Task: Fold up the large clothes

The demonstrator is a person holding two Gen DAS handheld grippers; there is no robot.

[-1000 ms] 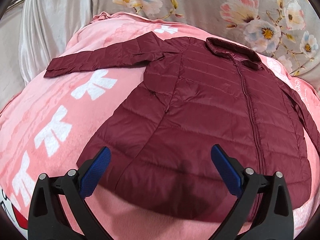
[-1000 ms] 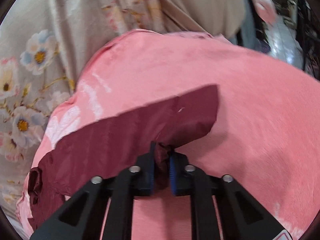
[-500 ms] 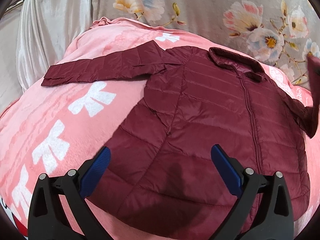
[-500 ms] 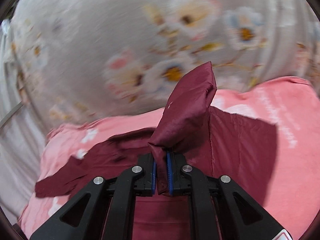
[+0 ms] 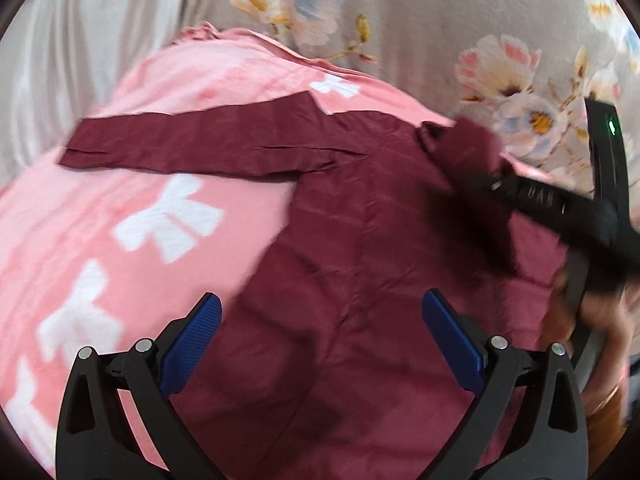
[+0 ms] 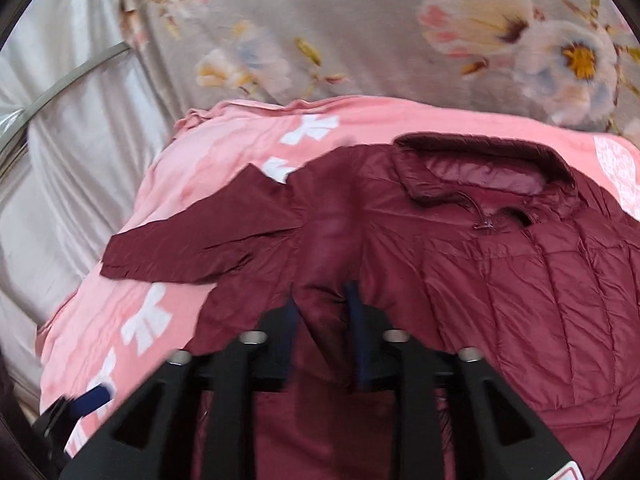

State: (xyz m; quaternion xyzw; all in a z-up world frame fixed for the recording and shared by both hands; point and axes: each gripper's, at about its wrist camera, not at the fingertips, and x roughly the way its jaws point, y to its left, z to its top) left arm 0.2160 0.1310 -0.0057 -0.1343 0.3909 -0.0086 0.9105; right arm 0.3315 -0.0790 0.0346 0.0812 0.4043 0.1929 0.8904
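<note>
A maroon quilted jacket [image 5: 360,260] lies front-up and zipped on the pink blanket, its collar [image 6: 480,160] at the far end. One sleeve [image 5: 180,144] stretches out flat to the left. The other sleeve [image 6: 328,232] is drawn across the chest, and its cuff end sits between the jaws of my right gripper [image 6: 320,308]. Those jaws are opening, with a gap wider than the cloth. In the left wrist view the right gripper [image 5: 476,176] reaches in from the right near the collar. My left gripper [image 5: 320,340] hovers open over the jacket's lower left part, holding nothing.
The pink blanket [image 5: 120,220] with white bow prints covers the bed. Grey floral fabric [image 6: 360,20] rises behind it, and silvery cloth [image 6: 60,140] hangs at the left. A person's hand [image 5: 592,320] holds the right gripper at the right edge.
My right gripper carried the sleeve from the outer right side up and over onto the jacket's chest, then its jaws parted. My left gripper drifted slightly and stayed open.
</note>
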